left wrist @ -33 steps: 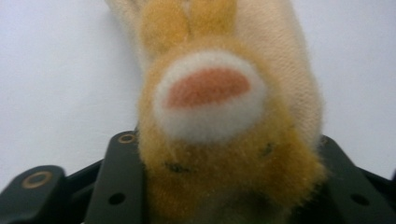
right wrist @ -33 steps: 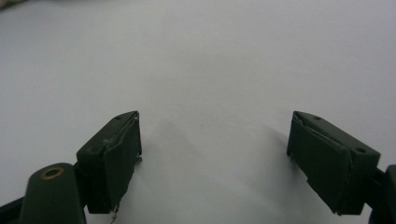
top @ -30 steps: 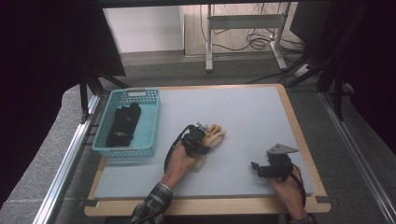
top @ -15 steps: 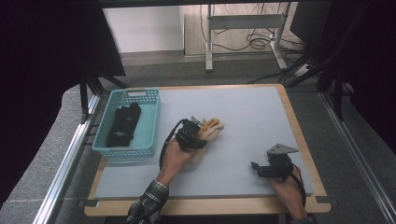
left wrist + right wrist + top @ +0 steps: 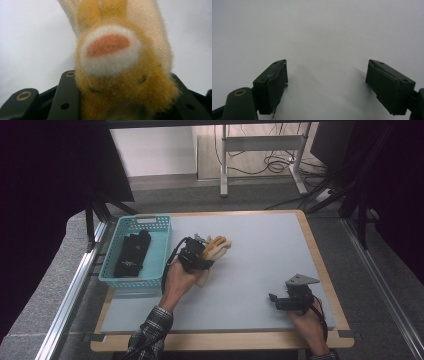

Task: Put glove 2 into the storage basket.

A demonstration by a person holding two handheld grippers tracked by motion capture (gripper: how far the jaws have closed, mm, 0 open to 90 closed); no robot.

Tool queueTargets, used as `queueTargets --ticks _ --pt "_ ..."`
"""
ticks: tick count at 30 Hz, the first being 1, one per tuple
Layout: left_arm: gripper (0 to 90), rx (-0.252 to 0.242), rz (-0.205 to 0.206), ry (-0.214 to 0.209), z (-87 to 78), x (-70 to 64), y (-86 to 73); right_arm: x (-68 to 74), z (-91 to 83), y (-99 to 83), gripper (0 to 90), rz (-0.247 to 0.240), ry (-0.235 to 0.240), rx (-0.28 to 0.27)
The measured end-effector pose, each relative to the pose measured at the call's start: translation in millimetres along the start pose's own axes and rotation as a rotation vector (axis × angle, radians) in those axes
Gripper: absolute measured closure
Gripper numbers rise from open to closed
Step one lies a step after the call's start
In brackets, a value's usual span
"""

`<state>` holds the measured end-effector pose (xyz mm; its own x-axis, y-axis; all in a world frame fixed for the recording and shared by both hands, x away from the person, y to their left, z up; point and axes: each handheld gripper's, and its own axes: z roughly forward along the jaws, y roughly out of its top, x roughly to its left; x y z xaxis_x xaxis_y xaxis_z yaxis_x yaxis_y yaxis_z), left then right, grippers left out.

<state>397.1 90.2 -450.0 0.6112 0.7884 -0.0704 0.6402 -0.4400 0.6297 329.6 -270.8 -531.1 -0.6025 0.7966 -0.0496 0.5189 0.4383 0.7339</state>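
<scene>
Two grippers are on our list, each held in one of the person's hands above a pale grey worktop with a wooden edge.

Item one: the left gripper, seen in the high view near the middle of the worktop, just right of the basket. Its jaws are clamped on a plush toy with orange and cream fur. We see the toy's cream end reaching past the gripper toward the far side, and another part hanging down beside the hand. In the left gripper view the plush toy sits pressed between the black jaws, showing a white patch with a pinkish-orange centre. We cannot tell whether the toy touches the worktop.

Item two: the right gripper, low at the near right corner, well apart from the toy. In the right gripper view its jaws stand wide apart over bare grey surface, holding nothing.

Item three: a teal basket at the left edge, containing a black object lying lengthwise.
</scene>
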Motion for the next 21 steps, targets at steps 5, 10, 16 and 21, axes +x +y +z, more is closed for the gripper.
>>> queueTargets --ticks 5,10,16,21 --pt "56.9 -0.021 -0.013 0.017 -14.1 10.8 1.9 0.0 0.0 0.0 17.1 0.000 0.000 0.000" --pt "56.9 -0.029 -0.029 0.043 -27.8 21.9 3.2 0.0 0.0 0.0 17.1 0.000 0.000 0.000" --pt "56.8 -0.030 -0.054 0.071 -40.7 36.3 4.1 0.0 0.0 0.0 17.1 0.000 0.000 0.000" --pt "56.8 -0.030 -0.074 0.104 -51.8 49.9 2.6 0.0 0.1 0.0 17.1 0.000 0.000 0.000"
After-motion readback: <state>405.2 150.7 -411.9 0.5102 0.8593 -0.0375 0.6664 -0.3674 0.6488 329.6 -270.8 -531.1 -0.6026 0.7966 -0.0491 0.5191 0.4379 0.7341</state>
